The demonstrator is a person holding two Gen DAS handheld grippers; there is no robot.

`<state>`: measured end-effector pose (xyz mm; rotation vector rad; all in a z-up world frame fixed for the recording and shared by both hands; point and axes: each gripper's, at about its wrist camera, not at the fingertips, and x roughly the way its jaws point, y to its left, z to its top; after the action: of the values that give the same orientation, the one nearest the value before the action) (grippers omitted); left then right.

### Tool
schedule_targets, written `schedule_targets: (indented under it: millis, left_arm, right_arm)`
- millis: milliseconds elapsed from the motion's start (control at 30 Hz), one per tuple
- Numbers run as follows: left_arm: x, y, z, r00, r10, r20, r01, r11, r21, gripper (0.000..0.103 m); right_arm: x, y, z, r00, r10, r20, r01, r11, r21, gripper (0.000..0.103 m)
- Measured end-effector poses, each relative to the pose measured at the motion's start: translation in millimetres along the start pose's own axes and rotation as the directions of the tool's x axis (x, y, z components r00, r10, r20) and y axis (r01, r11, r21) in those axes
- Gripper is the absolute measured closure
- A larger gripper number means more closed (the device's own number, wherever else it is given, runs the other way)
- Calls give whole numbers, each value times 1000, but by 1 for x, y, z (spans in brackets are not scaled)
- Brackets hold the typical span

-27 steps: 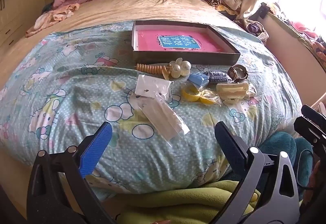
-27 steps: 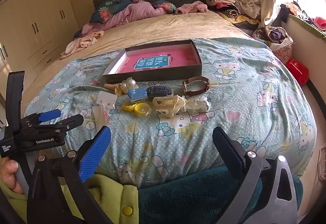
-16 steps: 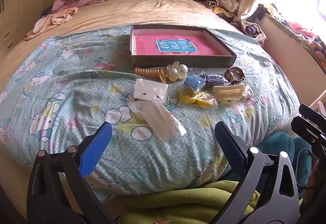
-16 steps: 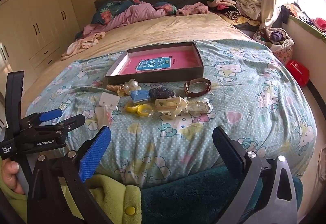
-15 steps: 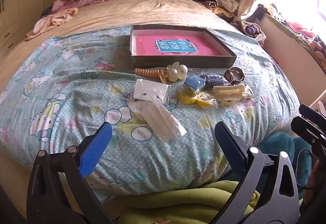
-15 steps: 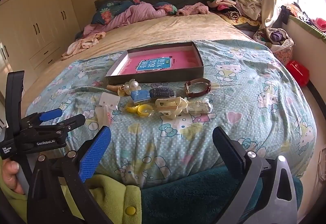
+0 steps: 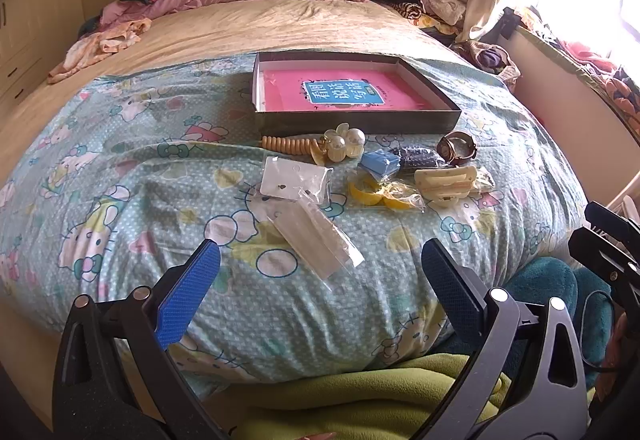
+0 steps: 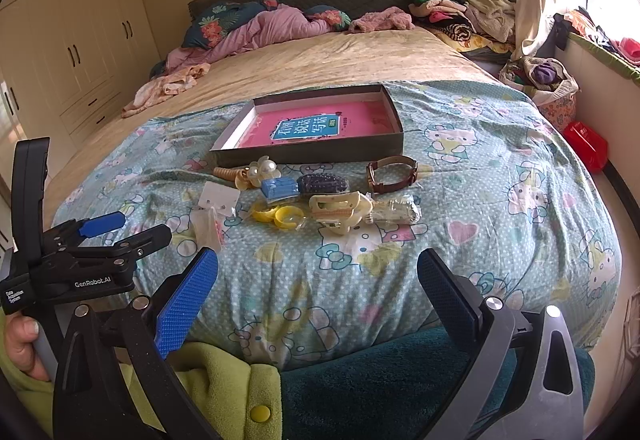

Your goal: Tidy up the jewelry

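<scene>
- Left gripper (image 7: 320, 280): jaws spread wide, nothing between them, hanging over the near edge of the bed (image 7: 120, 167), angled down toward the clear packets.
- Right gripper (image 8: 318, 280): likewise fully apart and empty, short of the jewelry, pointing at the cream claw clip (image 8: 340, 209).
- Jewelry lies in a loose row on the patterned quilt, just in front of the open box (image 8: 308, 155); the box holds only its pink liner, so nothing looks sorted yet.
- In the row, left to right: carded earrings (image 7: 294, 179), long clear packet (image 7: 316, 236), pearl flower clip (image 7: 344, 147), blue piece (image 7: 380, 161), yellow rings in a bag (image 7: 380, 195), watch (image 8: 392, 173).
- Judgement: start with a firm, raised item. Clip or watch suits the right side best.
- Flat packets: pinch an edge rather than pressing into soft bedding.
- Risk: items touch one another; close on one only, lift straight, then carry into the box.
</scene>
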<state>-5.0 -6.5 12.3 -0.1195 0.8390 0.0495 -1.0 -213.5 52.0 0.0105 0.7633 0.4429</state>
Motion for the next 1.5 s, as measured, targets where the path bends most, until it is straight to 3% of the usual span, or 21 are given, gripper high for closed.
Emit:
schedule_targets:
  millis: [1500]
  left_arm:
    - [-2,-4,1,1000,-2,-1,2,1000,-3,9]
  right_arm:
    - [8,2,2,1000,-8,-5,8,1000,-19,4]
